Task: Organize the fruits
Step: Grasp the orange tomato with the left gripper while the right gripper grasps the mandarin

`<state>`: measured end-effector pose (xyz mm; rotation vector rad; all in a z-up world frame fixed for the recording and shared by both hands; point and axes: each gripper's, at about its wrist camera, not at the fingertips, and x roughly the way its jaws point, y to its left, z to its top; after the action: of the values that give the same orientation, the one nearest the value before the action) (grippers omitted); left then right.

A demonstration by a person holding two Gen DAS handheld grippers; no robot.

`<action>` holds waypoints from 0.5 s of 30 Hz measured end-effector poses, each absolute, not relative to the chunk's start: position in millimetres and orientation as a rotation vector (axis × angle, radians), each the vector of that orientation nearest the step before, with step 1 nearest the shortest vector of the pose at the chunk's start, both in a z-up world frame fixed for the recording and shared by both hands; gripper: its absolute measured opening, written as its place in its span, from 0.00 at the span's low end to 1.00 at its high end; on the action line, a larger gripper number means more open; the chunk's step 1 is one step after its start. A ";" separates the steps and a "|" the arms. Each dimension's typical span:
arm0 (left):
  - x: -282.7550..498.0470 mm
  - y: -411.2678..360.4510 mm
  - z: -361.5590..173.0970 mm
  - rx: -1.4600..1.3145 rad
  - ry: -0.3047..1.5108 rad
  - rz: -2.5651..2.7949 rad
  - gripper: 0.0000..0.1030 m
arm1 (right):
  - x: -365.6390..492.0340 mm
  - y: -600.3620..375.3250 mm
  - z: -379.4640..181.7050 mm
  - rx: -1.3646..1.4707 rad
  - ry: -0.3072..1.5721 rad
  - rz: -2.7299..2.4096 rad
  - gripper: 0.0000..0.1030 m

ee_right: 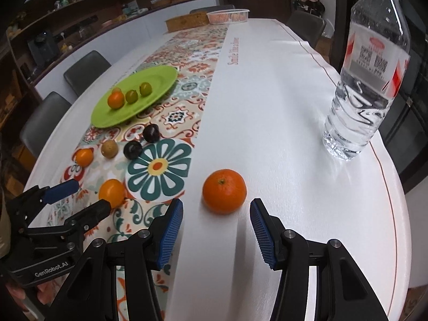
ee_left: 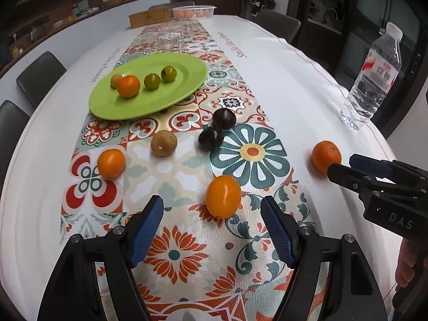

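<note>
My left gripper is spread wide and holds nothing; an oval orange fruit lies just ahead at 12 o'clock, at the mouth of the jaws but not yet between the pads, which I read as lined up for a straight push-in grasp. My right gripper is likewise spread and empty, with a round mandarin centred just beyond its tips on the plain white cloth. Both fruits sit apart from neighbours, so each approach looks uncluttered. Outward from the left gripper: another orange fruit at 10 o'clock, a tan fruit at 11, two dark plums touching each other at 12. Beyond them the green plate already carries four small fruits in a row near its far side, leaving bare plate on the near side; I judge that the drop zone. The water bottle stands at 2 o'clock of the right gripper, near the worktop edge, a tipping hazard if I swing wide. A pink basket sits at the far end.
</note>
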<state>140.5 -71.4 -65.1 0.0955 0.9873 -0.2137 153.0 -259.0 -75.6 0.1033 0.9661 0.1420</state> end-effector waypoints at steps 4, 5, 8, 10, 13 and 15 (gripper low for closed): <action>144.1 -73.1 -69.6 0.103 0.992 -0.216 0.66 | 158.0 -259.8 -83.8 0.107 0.984 0.143 0.52; 145.2 -73.4 -70.3 0.102 0.994 -0.216 0.64 | 159.5 -259.8 -85.8 0.108 0.986 0.142 0.52; 148.7 -73.4 -72.7 0.095 1.000 -0.216 0.57 | 162.6 -260.2 -88.8 0.108 0.991 0.143 0.52; 150.6 -73.5 -73.8 0.084 1.006 -0.224 0.51 | 164.9 -259.9 -90.4 0.102 0.994 0.141 0.51; 152.7 -73.7 -75.9 0.070 1.017 -0.241 0.43 | 168.4 -258.6 -92.1 0.090 0.995 0.140 0.49; 154.3 -74.2 -77.1 0.062 1.024 -0.249 0.39 | 170.9 -257.8 -93.4 0.088 0.996 0.144 0.47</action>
<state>154.3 -74.2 -77.1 0.0620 1.0243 -0.2489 170.9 -257.8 -93.4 0.0885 0.9960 0.1443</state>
